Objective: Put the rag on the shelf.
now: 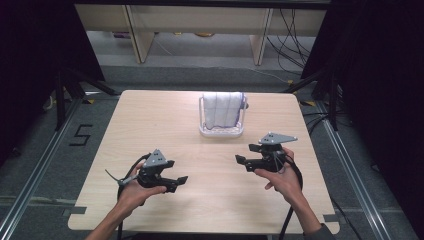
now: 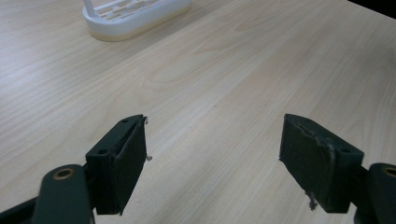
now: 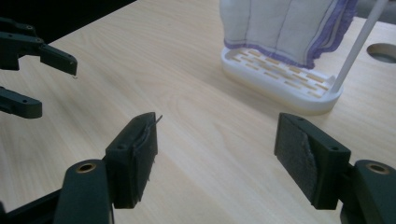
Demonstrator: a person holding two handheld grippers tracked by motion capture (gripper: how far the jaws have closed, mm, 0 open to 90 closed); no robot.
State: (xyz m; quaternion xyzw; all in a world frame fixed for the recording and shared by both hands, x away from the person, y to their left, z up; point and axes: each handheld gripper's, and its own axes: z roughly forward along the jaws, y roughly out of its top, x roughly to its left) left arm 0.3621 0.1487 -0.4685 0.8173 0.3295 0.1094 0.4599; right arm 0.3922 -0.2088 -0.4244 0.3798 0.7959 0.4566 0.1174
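A white cloth with purple edging (image 1: 223, 109) hangs over a white slotted rack (image 1: 221, 132) at the middle back of the wooden table (image 1: 150, 120). My left gripper (image 1: 177, 171) is held over the front left of the table, open and empty, pointing right. To the right, my right gripper (image 1: 246, 153) is open and empty too, pointing left, a short way in front of the rack. In the left gripper view the jaws (image 2: 213, 123) stand wide apart over bare wood, with the rack base (image 2: 135, 16) far ahead. The right gripper view has its jaws (image 3: 217, 121) apart, the cloth (image 3: 285, 28) and rack (image 3: 280, 81) ahead and the left gripper (image 3: 46, 84) at left.
Dark curtains and stand legs (image 1: 75, 85) flank the table. A tape mark shaped like a 5 (image 1: 81, 135) lies on the floor at left. Cables (image 1: 290, 35) trail behind the table. A round grey opening (image 3: 380, 51) sits in the tabletop beside the rack.
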